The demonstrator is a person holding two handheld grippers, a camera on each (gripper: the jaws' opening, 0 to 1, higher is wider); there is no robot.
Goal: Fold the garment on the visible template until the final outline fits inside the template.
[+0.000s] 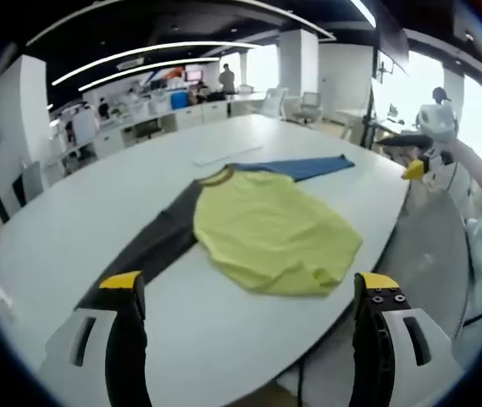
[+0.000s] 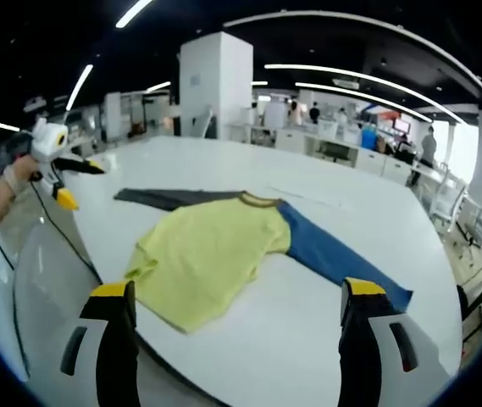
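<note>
Two claws spread – left claw [image 1: 251,290], right claw [image 2: 238,296] – yellow shirt [image 1: 270,229] flat on white table [image 1: 96,203], open-plan office.

Garment [image 1: 266,229] lies flat on the table [image 1: 96,220] — near its edge.

Matt cloth garment [image 1: 266,229] (smooth table [image 1: 96,220])

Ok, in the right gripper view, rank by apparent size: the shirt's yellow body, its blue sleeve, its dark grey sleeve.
1. Yellow body, clearly largest.
2. Blue sleeve.
3. Dark grey sleeve, which looks smallest, though it lies farther from the camera, so the two sleeves may really match.
</note>
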